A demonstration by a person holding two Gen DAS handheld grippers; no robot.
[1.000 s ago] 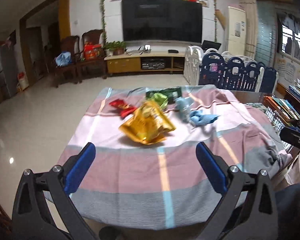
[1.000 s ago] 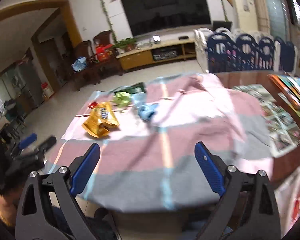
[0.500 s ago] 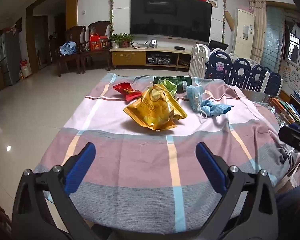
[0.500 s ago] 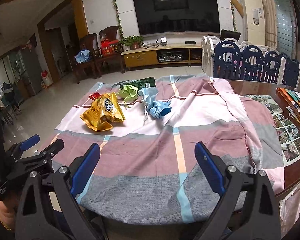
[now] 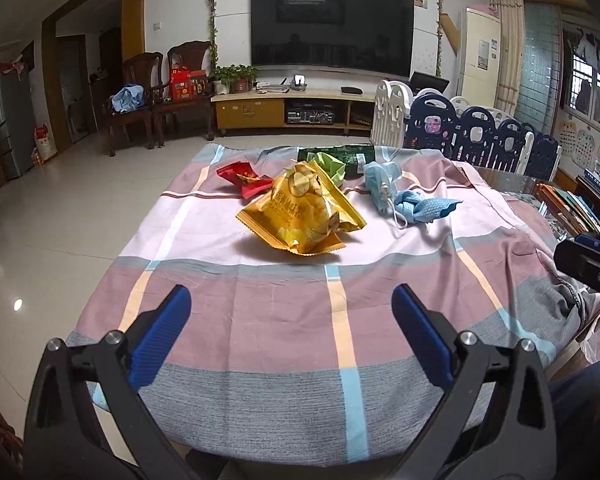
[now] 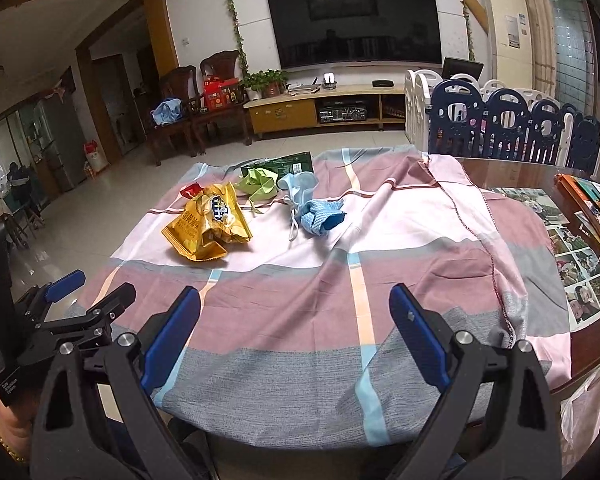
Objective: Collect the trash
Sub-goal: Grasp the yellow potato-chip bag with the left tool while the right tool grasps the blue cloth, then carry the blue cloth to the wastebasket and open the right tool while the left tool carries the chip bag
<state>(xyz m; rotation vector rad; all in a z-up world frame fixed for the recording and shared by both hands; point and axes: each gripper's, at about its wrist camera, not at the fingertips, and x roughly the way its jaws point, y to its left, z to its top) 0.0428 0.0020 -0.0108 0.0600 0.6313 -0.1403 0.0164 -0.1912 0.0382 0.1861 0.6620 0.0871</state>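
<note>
Left wrist view: both my tongs spread wide, holding nothing.
My left gripper [image 5: 286,312] and right gripper [image 6: 294,310] hover over the plaid tablecloth [image 5: 284,320]; the crumpled yellow foil snack bag [image 5: 302,214] lies at twelve o'clock.

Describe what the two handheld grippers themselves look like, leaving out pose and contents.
Both the left gripper and the right gripper share one build: black A-shaped plastic arms with cut-outs and silver screws, and ribbed blue pads on the fingers. The right gripper's right pad bears a small diamond mark. No cables or sleeves show.
</note>
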